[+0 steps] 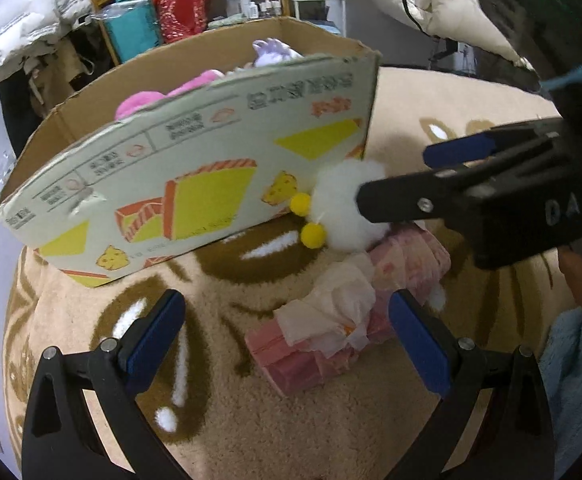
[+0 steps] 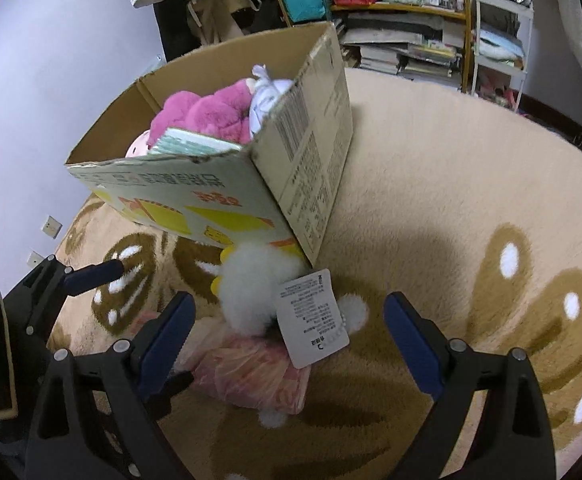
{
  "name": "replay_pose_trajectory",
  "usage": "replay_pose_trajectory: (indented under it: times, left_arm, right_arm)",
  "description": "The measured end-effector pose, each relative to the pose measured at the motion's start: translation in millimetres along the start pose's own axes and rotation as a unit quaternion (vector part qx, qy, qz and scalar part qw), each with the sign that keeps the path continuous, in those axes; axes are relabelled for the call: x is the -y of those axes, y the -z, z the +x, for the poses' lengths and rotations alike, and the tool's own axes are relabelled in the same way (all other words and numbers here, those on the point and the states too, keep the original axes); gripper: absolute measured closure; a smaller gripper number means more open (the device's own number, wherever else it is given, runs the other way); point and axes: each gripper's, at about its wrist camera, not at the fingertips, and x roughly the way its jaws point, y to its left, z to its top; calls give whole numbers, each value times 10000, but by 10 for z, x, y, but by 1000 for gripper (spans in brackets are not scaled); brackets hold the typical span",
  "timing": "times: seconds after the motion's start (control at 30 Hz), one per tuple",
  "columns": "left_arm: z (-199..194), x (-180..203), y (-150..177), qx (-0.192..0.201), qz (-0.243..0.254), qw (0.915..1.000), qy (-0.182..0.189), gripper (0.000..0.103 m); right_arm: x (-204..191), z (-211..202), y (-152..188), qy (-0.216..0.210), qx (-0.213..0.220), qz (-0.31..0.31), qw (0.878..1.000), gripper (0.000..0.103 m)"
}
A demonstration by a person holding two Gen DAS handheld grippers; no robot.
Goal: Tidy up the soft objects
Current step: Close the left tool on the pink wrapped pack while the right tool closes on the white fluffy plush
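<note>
left gripper: jaws spread over pink packet | right gripper: jaws spread around white plush toy | toy on rug, touching cardboard box at 12 o'clock

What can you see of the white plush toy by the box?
The white plush toy is fluffy, with small yellow pom-pom parts and a printed paper tag hanging off it. It lies on the rug, right at the lower front corner of the cardboard box, partly over a pink plastic-wrapped packet. In the left wrist view the right gripper reaches at it with open jaws, one fingertip against the fluff. No face is visible.
</note>
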Motion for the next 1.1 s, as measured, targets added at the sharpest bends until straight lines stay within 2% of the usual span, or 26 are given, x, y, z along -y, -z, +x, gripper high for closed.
replay_pose_trajectory:
  times: [0.07,0.1,0.13,0.2,0.33,0.57,0.97,1.1]
  left_arm:
    - [26,40,8,-21,39,10000,-55,2]
    - [41,64,11,-13,74,9999,-146,2]
    - [52,87,14,14,124,9996,-234,2]
    - [77,134,15,33,218,9992,-343,2]
    - [119,169,18,42,212,9994,-288,2]
    - [133,196,38,168,58,9989,-423,2]
    - [91,341,103,235,273,9993,-62,2]
    - [125,453,130,197,525,9983,-133,2]
  right_arm:
    - [11,58,-3,-28,-71,-11,10000,9]
    - [15,97,-2,-68,-127,-27,9999,17]
    - [15,141,-4,-80,-189,-37,9998,19]
    - [7,217,4,-74,-288,-72,9995,20]
    - [-16,300,18,129,-365,-253,9989,22]
    - [102,309,5,-12,-376,-42,9993,26]
    - [226,294,8,-166,-377,89,9991,27]
    - [240,295,2,-215,-374,99,9990,27]
